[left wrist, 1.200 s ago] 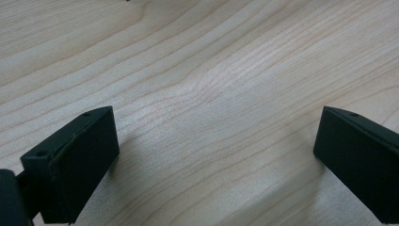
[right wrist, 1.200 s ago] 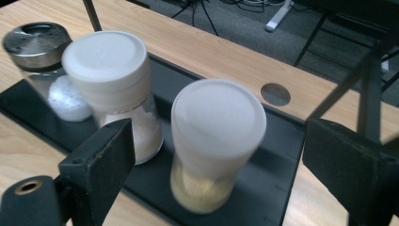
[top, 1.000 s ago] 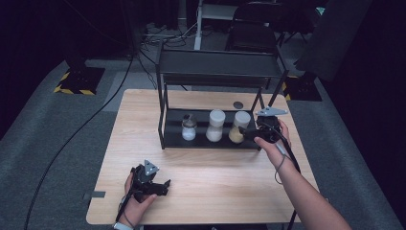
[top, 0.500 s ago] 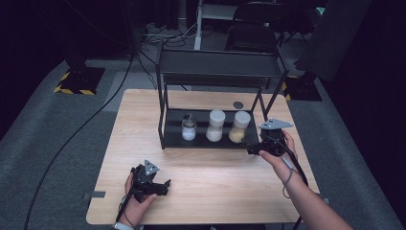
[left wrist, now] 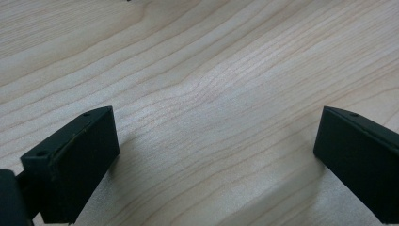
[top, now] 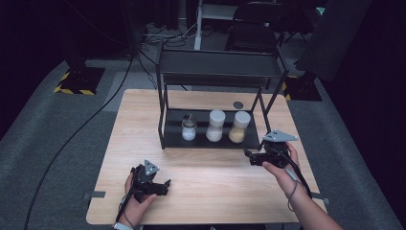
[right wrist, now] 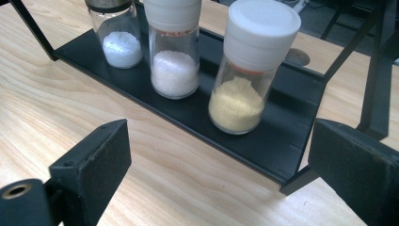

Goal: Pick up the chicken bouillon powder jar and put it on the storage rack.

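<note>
This was a recording studio or lab, not a home. A lone wooden desk (top: pixel 143 124) stood on grey carpet (top: pixel 62 143) among black drapes (top: pixel 335 38), with cables (top: pixel 72 139) trailing over the floor. Yellow-and-black hazard tape marked a stand's base (top: pixel 74 81) at the left. Behind the desk stood a dark chair (top: pixel 251 36) and a white equipment leg (top: pixel 198 28).

Pretty dark room overall, only the light wood table (top: pixel 143 120) is properly lit, and it sits on grey carpet (top: pixel 52 139). Black cables (top: pixel 81 127) snake across the floor past a black base with yellow-black hazard striping (top: pixel 79 79). Behind the table there's a dark chair (top: pixel 251 31) and a white stand leg (top: pixel 198 28).
</note>
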Action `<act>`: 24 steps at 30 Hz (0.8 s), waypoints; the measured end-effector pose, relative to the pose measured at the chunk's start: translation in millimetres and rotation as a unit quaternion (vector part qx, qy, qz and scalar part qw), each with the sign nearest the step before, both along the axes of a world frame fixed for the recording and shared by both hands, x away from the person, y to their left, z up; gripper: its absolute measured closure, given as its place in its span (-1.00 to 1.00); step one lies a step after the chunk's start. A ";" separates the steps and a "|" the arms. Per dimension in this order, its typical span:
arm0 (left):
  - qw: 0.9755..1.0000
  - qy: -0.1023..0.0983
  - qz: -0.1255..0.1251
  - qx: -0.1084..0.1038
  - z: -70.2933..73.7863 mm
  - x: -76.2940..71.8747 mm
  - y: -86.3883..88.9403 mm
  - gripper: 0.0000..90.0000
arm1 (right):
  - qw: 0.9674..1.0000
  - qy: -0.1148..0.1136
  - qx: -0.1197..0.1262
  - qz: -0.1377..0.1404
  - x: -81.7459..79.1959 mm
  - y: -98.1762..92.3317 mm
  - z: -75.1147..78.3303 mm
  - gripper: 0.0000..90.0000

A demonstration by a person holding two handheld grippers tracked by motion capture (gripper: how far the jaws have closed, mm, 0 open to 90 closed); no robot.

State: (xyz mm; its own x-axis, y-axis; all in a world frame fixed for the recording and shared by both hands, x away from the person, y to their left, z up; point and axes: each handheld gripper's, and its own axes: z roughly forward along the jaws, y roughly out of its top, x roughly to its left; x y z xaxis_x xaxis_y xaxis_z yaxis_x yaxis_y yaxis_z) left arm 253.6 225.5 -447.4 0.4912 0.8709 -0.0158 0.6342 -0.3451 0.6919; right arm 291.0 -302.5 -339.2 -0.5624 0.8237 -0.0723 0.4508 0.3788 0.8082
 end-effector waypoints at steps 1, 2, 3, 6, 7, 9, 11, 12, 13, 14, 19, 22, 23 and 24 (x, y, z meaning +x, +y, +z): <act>1.000 0.000 0.000 0.001 0.2 0.0 0.0 -0.99 | 1.000 0.000 0.001 0.000 -1.4 -0.6 -1.9 -0.86; 1.000 0.000 0.000 0.000 0.1 0.0 0.0 -0.99 | 1.000 0.002 0.002 0.000 -2.3 -1.2 -3.3 -0.86; 1.000 0.000 0.000 0.000 0.0 0.0 0.0 -0.99 | 1.000 0.004 0.001 -0.001 -3.3 -1.6 -4.8 -0.86; 1.000 0.000 0.000 0.001 0.1 -0.1 -0.1 -0.99 | 1.000 0.007 0.003 -0.003 -6.1 -3.9 -11.0 -0.87; 1.000 0.000 0.000 0.000 0.0 -0.1 -0.1 -0.99 | 1.000 0.008 0.004 -0.003 -6.5 -4.2 -12.2 -0.87; 1.000 0.000 0.000 0.000 0.1 -0.1 -0.1 -0.99 | 1.000 0.012 0.004 -0.005 -7.4 -5.2 -16.6 -0.87; 1.000 0.000 0.000 0.001 0.2 -0.2 -0.2 -0.99 | 1.000 0.015 0.004 -0.006 -7.9 -6.9 -22.1 -0.87; 1.000 0.001 0.001 0.001 0.3 -0.2 -0.3 -0.99 | 1.000 0.018 0.006 -0.007 -7.8 -8.1 -24.8 -0.87; 1.000 0.000 0.000 0.001 0.3 -0.2 -0.2 -0.99 | 1.000 0.020 0.010 -0.006 -7.8 -9.8 -28.0 -0.88; 1.000 0.001 0.000 0.000 0.3 -0.2 -0.2 -0.99 | 1.000 0.016 0.010 -0.007 -9.0 -10.7 -31.6 -0.91; 1.000 0.001 0.000 0.001 0.2 -0.2 -0.2 -0.99 | 1.000 0.018 0.014 -0.014 -11.3 -15.4 -42.4 -0.92; 1.000 0.001 0.001 0.001 0.3 -0.2 -0.3 -0.99 | 1.000 0.021 0.013 -0.016 -11.7 -17.5 -48.2 -0.92; 1.000 0.001 0.001 0.001 0.3 -0.2 -0.3 -0.99 | 1.000 0.022 0.012 -0.017 -11.6 -17.8 -50.5 -0.92; 1.000 0.000 0.000 0.000 0.1 -0.2 -0.2 -0.99 | 0.999 0.023 0.012 -0.018 -11.5 -18.5 -53.5 -0.92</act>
